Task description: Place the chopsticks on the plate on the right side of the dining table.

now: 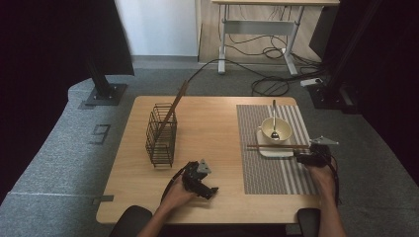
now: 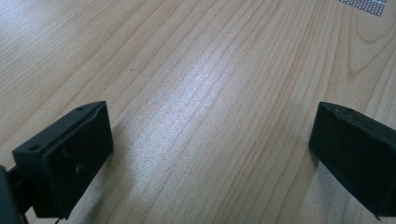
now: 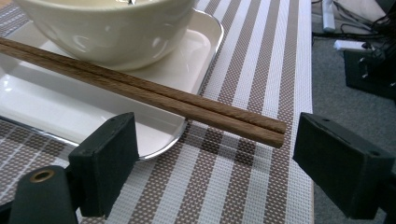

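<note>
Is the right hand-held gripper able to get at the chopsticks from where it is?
Probably yes: the right hand-held gripper is open, and the chopsticks end just ahead between its jaws, overhanging the plate with nothing in between.

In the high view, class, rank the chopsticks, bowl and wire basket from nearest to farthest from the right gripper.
1. Chopsticks: just left of the right gripper, lying across the white tray.
2. Bowl: on the tray, beyond the chopsticks.
3. Wire basket: far across the table's left side.
</note>
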Demonstrator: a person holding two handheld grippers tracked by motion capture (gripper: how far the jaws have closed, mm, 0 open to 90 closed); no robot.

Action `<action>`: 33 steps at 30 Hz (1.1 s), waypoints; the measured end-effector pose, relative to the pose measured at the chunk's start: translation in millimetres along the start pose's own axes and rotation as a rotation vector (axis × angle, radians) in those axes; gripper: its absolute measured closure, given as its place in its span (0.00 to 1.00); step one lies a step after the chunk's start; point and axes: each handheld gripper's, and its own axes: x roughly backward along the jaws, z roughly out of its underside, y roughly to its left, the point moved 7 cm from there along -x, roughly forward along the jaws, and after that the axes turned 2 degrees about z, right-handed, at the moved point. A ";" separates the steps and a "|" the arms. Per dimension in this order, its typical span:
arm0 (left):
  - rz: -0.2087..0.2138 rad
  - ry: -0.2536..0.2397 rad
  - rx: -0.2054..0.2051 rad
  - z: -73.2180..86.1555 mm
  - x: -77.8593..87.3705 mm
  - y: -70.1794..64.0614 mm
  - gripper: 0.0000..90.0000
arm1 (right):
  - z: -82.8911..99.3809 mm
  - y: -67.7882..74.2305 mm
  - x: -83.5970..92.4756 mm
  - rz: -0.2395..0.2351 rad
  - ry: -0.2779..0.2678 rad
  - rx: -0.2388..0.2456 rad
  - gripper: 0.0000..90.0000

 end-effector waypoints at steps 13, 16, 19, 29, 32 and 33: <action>0.000 0.000 0.000 -0.1 -0.1 -0.1 0.00 | 2.7 -10.3 -11.4 -0.055 -0.012 -0.048 0.16; 0.000 0.000 0.000 -0.2 -0.2 -0.2 0.00 | 2.3 -8.6 -11.9 -0.061 -0.009 -0.040 0.19; 0.000 0.000 0.000 -0.2 -0.2 -0.2 0.00 | 2.1 -7.3 -12.3 -0.064 -0.007 -0.033 0.20; 0.000 0.000 0.001 -0.3 -0.2 -0.3 0.00 | 1.6 -6.7 -12.0 -0.065 -0.006 -0.028 0.23; 0.000 0.000 0.001 -0.3 -0.2 -0.3 0.00 | 1.2 -7.3 -10.8 -0.054 -0.005 -0.022 0.21; 0.000 0.000 0.001 -0.3 -0.2 -0.3 0.00 | 0.5 -7.7 -9.4 -0.043 -0.005 -0.013 0.20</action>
